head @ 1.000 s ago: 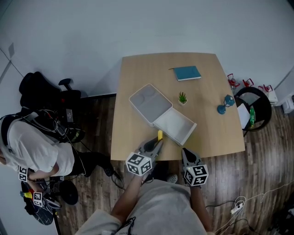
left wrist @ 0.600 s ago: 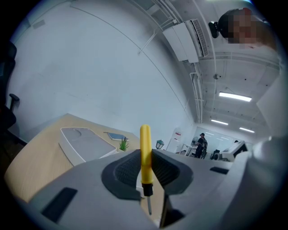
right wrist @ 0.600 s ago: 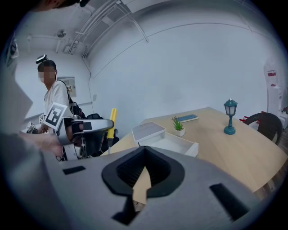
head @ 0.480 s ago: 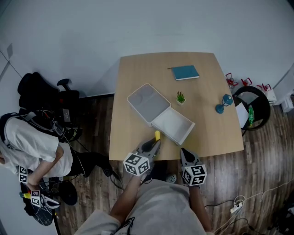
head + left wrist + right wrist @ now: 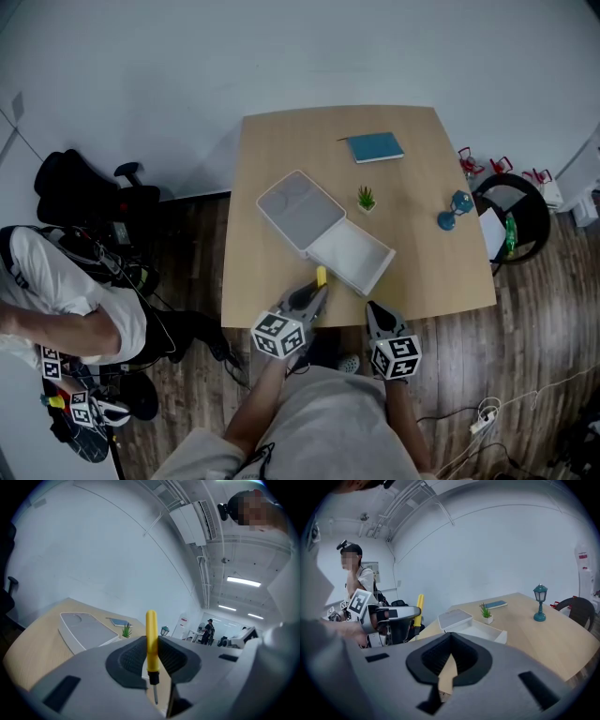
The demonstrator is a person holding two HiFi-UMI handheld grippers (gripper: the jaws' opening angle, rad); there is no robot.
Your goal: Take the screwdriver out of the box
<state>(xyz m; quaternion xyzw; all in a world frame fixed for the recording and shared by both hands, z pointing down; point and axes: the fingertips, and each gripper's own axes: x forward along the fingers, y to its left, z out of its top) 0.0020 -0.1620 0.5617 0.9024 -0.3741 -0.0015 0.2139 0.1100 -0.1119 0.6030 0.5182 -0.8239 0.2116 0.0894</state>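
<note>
Slim yellow-handled screwdriver [image 5: 151,639], black collar, thin metal shaft, handle up

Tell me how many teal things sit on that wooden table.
2: a flat teal book at the far edge of the light wooden table, and a small teal lantern-shaped lamp near its right edge. None seems hidden.

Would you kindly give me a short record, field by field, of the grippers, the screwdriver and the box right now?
left gripper: shut on the yellow-handled screwdriver, handle up, tip down
right gripper: shut, nothing in it
screwdriver's place: outside the box, above the near table edge
white rectangular box: open, lid laid back, nothing visible inside
light wooden table: also bears a teal notebook, small potted plant, teal lantern
</note>
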